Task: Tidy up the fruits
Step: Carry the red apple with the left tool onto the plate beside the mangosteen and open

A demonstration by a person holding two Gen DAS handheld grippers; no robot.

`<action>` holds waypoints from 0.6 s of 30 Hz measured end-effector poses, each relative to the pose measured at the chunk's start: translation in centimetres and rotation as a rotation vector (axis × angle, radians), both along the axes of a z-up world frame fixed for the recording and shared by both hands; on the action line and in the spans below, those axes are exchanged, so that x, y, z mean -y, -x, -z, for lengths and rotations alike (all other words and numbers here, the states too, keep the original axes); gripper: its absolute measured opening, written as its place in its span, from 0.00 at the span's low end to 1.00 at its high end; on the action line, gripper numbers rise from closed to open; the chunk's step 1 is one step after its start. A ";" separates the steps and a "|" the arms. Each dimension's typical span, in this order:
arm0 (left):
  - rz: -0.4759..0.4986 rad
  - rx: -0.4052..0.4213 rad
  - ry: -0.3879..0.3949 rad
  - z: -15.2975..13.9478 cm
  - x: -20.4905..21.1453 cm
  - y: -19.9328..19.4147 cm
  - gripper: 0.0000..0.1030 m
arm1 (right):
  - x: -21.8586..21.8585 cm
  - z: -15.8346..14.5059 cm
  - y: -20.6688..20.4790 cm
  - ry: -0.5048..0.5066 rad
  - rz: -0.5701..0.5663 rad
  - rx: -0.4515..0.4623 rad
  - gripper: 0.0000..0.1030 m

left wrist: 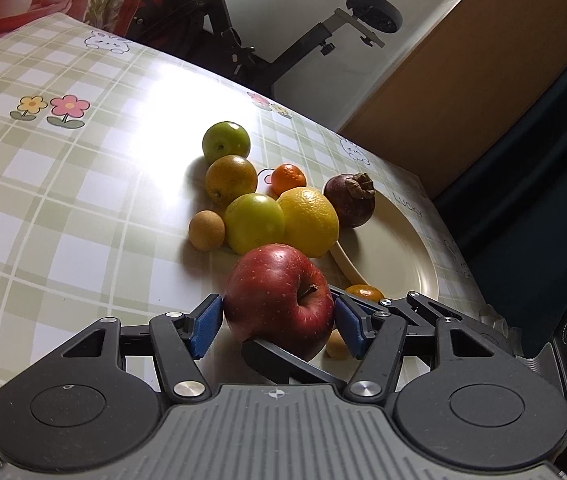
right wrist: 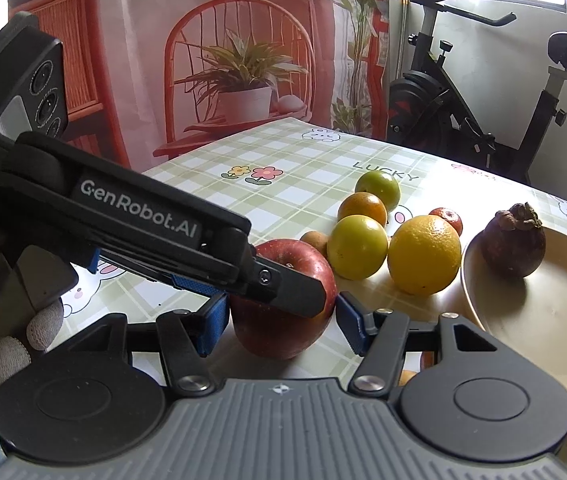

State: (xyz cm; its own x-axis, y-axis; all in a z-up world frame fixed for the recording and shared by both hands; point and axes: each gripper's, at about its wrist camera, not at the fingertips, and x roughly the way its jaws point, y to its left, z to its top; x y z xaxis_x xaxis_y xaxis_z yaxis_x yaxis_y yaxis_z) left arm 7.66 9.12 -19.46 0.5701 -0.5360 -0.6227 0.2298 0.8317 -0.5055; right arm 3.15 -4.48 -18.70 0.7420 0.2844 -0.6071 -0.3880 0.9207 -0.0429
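- The glossy red apple (left wrist: pixel 279 296) sits at the near end of the fruit cluster, just left of the round cream plate (left wrist: pixel 403 256).
- We see the left gripper (left wrist: pixel 275 320) with its blue pads against the apple's two sides, holding it.
- The right gripper (right wrist: pixel 281 320) brackets the same apple, its pads just beside the skin. We cannot tell whether they press.
- Beyond lie a large yellow orange (left wrist: pixel 309 220) and a dark purple mangosteen (left wrist: pixel 349 200) on the plate's rim.
- All of it rests on the green checked tablecloth (left wrist: pixel 63 200).
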 end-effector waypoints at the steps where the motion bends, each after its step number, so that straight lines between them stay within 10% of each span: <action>1: 0.007 0.004 -0.006 -0.2 0.3 -0.1 0.62 | 0.1 -0.2 0.0 -0.001 0.002 0.006 0.59; 18: 0.147 0.086 -0.081 -5.3 8.2 -4.7 0.62 | 5.4 -4.5 -0.3 -0.051 0.101 0.121 0.59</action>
State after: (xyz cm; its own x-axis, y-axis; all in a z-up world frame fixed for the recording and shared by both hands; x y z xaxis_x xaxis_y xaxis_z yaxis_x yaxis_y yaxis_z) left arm 12.32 0.90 -14.17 0.5420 -0.5674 -0.6199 0.3913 0.8232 -0.4114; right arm 3.45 -9.91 -14.16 0.8354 0.2328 -0.4980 -0.2878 0.9570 -0.0356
